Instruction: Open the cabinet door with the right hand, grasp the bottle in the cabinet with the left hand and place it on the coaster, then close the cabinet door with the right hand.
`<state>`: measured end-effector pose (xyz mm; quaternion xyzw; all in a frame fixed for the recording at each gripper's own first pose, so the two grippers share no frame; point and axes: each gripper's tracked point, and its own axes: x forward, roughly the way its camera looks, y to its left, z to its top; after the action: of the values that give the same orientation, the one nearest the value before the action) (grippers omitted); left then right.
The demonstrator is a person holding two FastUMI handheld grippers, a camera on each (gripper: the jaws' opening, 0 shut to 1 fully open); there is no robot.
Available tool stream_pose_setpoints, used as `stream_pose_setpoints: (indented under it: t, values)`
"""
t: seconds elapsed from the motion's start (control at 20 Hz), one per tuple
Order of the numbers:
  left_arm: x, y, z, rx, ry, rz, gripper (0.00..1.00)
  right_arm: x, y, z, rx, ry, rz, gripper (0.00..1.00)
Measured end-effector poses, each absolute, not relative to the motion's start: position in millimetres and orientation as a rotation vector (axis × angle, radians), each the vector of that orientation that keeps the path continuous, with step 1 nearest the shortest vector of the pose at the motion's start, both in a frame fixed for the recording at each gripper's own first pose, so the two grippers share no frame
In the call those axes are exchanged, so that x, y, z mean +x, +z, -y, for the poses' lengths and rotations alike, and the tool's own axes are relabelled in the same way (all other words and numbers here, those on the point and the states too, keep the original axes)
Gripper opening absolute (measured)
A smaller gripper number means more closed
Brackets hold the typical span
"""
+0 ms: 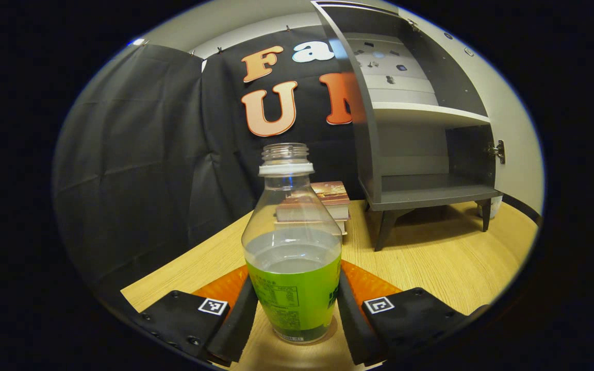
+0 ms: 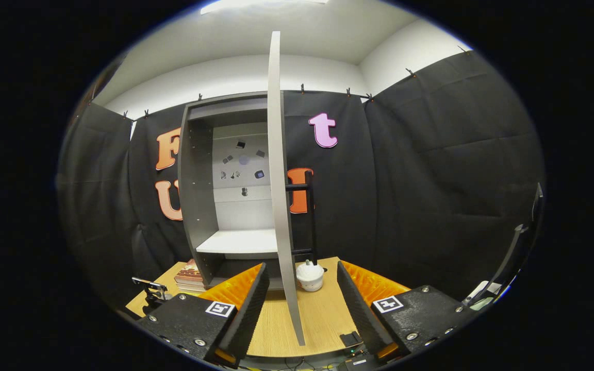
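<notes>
Bottle (image 1: 293, 247), one only — clear plastic, no cap, green label round the lower half, liquid up to about mid-height. Standing upright on the wooden table (image 1: 431, 257), between the fingers of the left gripper (image 1: 294, 309). Whether a coaster lies beneath cannot be told; base sits on bare-looking wood. Fingers close on both sides of the label, apparently touching it, though real pressure cannot be told from here.

Likely light to moderate in weight, thin-walled and springy — apt to dent under a hard squeeze, smooth on the label, and open at the neck, so any tilt risks a spill. Best held low on the labelled belly, kept upright.

Behind it, one stack of books (image 1: 328, 203), then one grey cabinet (image 1: 421, 129) on splayed legs, two shelves showing, both bare, door swung wide.

Right gripper (image 2: 297, 304) spread open, the cabinet door (image 2: 279, 196) edge-on between its fingers but not touched by them. One dark bar handle (image 2: 308, 216) on the door's far face, one small white pot (image 2: 310, 275) on the table beyond.

Judged: bottle out, door closing still to do.
</notes>
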<state>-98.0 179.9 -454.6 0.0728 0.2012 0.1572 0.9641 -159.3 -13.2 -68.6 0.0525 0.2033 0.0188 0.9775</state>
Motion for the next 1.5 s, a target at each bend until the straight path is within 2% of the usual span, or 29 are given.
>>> stream_pose_setpoints:
  t: [0.65, 0.85, 1.5]
  values:
    - [-92.8, -473.9, -185.4, 0.177, 0.341, -0.438, 0.82, -143.1, -76.4, 11.3, 0.082, 0.082, -0.424, 0.83]
    - [-97.8, -474.8, -187.2, 0.181, 0.352, -0.461, 0.86, -137.1, -75.3, 13.2, 0.086, 0.102, -0.41, 0.83]
    - [-107.1, -428.8, -178.1, 0.226, 0.374, -0.475, 0.94, -122.9, -71.0, 43.6, 0.164, 0.143, -0.334, 0.83]
